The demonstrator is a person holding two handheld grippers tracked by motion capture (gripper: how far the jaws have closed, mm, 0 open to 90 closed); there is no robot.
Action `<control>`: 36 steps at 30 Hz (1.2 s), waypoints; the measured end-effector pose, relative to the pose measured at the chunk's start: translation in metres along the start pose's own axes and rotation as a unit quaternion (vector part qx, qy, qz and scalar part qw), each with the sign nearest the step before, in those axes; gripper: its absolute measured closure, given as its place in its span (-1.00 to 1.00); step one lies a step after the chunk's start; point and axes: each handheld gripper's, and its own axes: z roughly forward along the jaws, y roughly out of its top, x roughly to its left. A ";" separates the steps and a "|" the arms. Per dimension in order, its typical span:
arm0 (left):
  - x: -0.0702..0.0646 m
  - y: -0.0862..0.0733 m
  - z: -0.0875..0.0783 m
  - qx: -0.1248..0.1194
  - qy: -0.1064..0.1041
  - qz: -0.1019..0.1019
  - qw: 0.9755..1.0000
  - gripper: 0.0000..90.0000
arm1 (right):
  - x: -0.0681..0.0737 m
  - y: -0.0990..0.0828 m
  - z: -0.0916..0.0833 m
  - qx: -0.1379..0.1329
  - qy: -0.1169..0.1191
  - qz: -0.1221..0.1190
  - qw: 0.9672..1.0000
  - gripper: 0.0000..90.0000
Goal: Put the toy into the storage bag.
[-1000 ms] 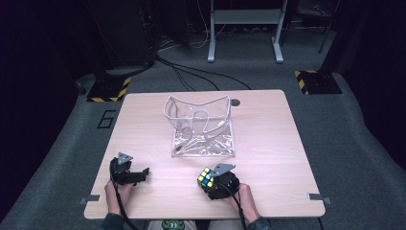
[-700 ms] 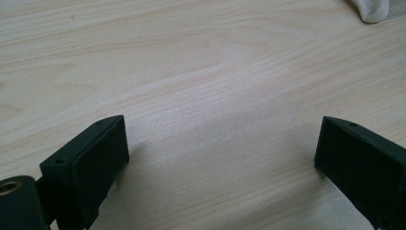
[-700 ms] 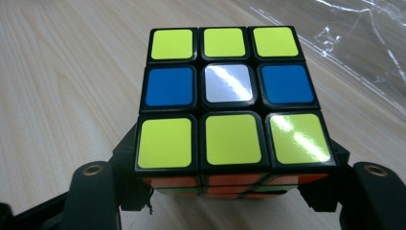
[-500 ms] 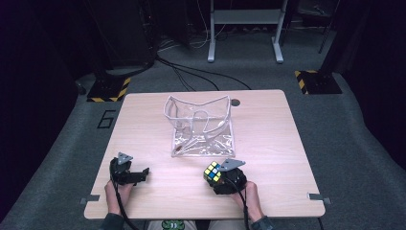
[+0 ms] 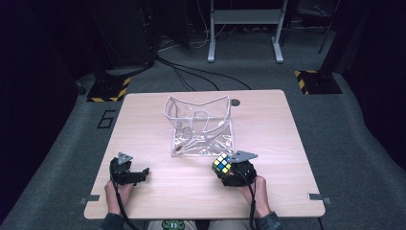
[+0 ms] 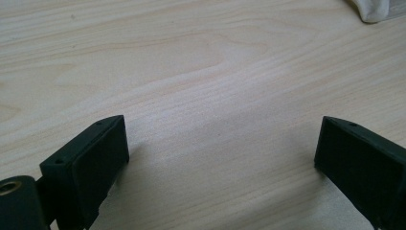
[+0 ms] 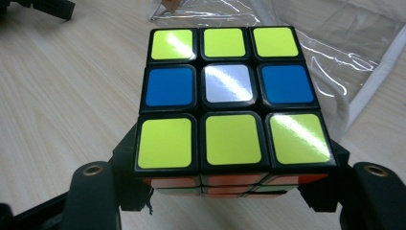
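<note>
A puzzle cube (image 5: 221,164) with yellow, blue and white stickers (image 7: 225,96) is clamped between the jaws of my right gripper (image 5: 225,168), lifted a little off the wooden table (image 5: 268,124) near its front edge. Just beyond it lies a clear plastic pouch (image 5: 201,127) with white trim (image 7: 335,57), its mouth open toward the far side. My left gripper (image 5: 142,173) rests on the table at the front left, jaws wide apart with bare wood between them (image 6: 220,143).
A corner of the pouch (image 6: 378,9) peeks in at the top right of the left gripper view. Black cables (image 5: 191,76) run over the grey floor behind the table, beside hazard-striped stand feet (image 5: 107,88) and a metal frame (image 5: 244,28).
My right gripper has carried the cube up and to the right, closer to the pouch's front edge. The left gripper has stayed put.
</note>
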 end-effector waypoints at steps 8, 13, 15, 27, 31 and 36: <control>0.000 0.000 0.000 -0.002 0.000 0.000 1.000 -0.90 | -0.007 0.008 -0.008 -0.003 -0.012 0.002 1.000 -0.27; 0.000 0.000 0.000 -0.002 0.000 0.000 1.000 -0.90 | -0.011 0.011 -0.011 -0.002 -0.016 0.002 1.000 -0.27; 0.000 0.000 0.000 -0.002 0.000 0.000 1.000 -0.90 | -0.013 0.012 -0.012 -0.005 -0.018 0.004 1.000 -0.27; 0.000 0.000 0.000 -0.002 0.000 0.000 1.000 -0.90 | -0.028 0.025 -0.026 -0.024 -0.029 0.018 0.999 -0.27; 0.000 0.000 0.000 -0.002 0.000 0.000 1.000 -0.90 | -0.030 0.031 -0.030 -0.027 -0.031 0.018 0.999 -0.27; 0.000 0.000 0.000 -0.002 0.000 0.000 1.000 -0.90 | -0.033 0.039 -0.034 -0.031 -0.037 0.014 0.999 -0.27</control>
